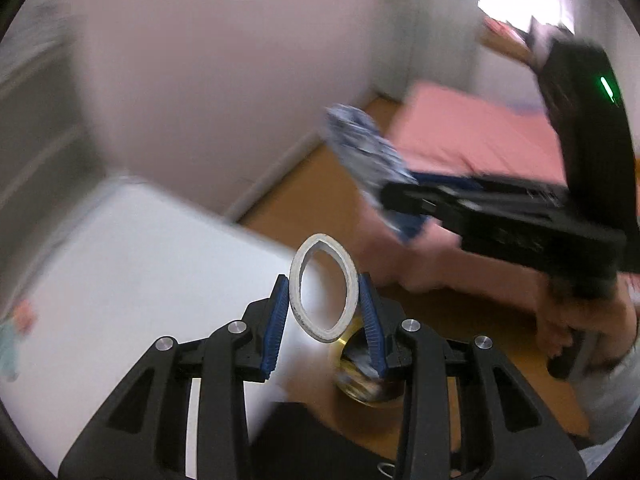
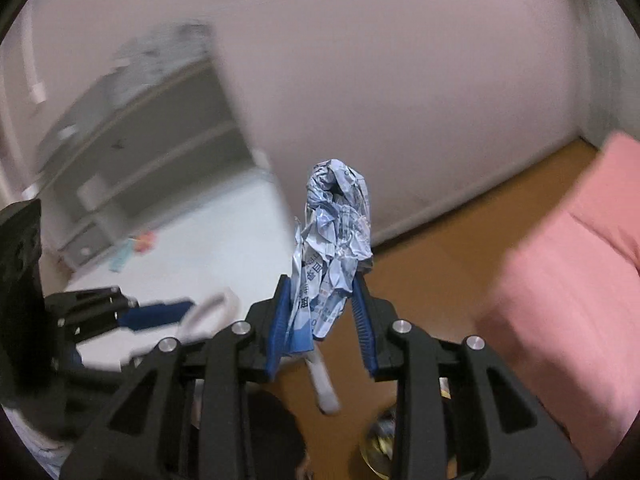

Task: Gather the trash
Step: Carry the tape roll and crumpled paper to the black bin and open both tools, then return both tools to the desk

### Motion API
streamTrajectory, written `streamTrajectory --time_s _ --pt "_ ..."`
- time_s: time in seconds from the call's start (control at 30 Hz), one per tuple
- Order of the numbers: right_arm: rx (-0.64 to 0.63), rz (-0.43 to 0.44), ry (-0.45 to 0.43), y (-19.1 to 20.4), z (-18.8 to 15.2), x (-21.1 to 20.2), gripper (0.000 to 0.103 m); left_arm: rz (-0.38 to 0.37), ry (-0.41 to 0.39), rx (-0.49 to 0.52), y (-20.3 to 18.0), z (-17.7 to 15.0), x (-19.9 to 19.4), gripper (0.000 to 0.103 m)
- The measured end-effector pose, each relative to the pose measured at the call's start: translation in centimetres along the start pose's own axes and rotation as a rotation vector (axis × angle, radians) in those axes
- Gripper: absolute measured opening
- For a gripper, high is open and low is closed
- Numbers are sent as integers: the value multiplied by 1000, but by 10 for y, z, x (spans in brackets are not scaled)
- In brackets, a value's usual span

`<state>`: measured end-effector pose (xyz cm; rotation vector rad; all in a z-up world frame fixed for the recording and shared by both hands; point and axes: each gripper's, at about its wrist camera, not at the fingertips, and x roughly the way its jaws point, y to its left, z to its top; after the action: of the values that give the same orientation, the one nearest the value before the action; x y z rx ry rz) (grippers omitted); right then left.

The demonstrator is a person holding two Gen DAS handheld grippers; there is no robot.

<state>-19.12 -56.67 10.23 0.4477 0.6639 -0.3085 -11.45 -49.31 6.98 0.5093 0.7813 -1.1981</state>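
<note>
Filling most of both views, a pale wall (image 1: pixel 224 80) meets a wooden floor (image 2: pixel 440 248) along a light skirting board, and the whole background is smeared with blur. A white table (image 1: pixel 132 280) takes up the lower left of the left wrist view, with a grey shelf unit (image 2: pixel 152 148) standing behind it in the right wrist view. A pink mattress or cushion (image 2: pixel 572 264) lies on the floor at the right, near the corner of the room.

Lower in the left wrist view sits a round container with a gold rim (image 1: pixel 360 376) on the floor, with crumpled bits inside; it shows just under and behind the left gripper (image 1: pixel 325 312). A small orange and teal thing (image 2: pixel 134 250) lies on the table, too blurred to name.

The right gripper (image 2: pixel 322 300) has its blue pads pressed narrow on a crumpled blue and white wrapper (image 2: pixel 338 232), which stands up out of the jaws above the floor beside the table's edge. A white strip (image 2: pixel 322 380) hangs below it. The left gripper is closed narrow on a white ring (image 1: pixel 324 292), squeezed into an oval, held upright over the table's edge and the gold-rimmed container. A person's hand (image 1: pixel 576 320) grips the right gripper's handle
</note>
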Motion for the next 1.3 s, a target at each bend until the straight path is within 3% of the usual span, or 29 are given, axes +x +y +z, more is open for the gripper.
streamTrajectory --time_s 0.07,0.13,0.27,0.33,0.5,0.6,0.63,0.67,0.7,0.73,0.77,0.87,0.93,1.1,1.2,1.3 --pt "71 -27 60 -40 -24 2 31 -87 94 47 -37 -5 41 35" --pt "141 -59 132 -76 -55 13 31 -126 164 63 -56 -14 72 35" --pt "245 -104 359 -136 -136 75 31 -101 421 89 -75 -66 182 34" --pt "300 -107 476 -154 -174 108 31 -78 561 52 -68 -100 236 33" --pt "372 -77 526 -173 -206 125 31 -139 594 13 -67 -114 258 33" --pt "365 -88 521 -178 -205 123 31 -164 562 3 -71 -109 261 34" --pt "366 -89 521 -178 -204 123 31 -163 538 11 -74 -108 260 42" --pt "367 -89 521 -179 -202 122 39 -166 524 17 -75 -109 257 55" --pt "368 -94 521 -176 -199 123 63 -176 501 23 -71 -112 253 90" --pt "373 -102 511 -176 -194 123 77 -179 475 27 -76 -109 254 96" --pt "379 -111 490 -178 -192 119 92 -172 434 38 -78 -108 250 96" --pt "394 -170 436 -185 -180 102 92 -168 381 77 -87 -95 239 96" --pt "395 -279 384 -189 -166 80 92 -163 296 88 -94 -79 214 96" --pt "264 -551 104 -161 -120 12 96 -108 -60 95 -73 -26 91 96" --pt "175 -594 -26 -130 -94 -10 96 28 -209 18 -28 -10 26 96" --pt "136 -500 -104 -90 -69 -12 96 215 -253 -119 38 -15 -21 96"
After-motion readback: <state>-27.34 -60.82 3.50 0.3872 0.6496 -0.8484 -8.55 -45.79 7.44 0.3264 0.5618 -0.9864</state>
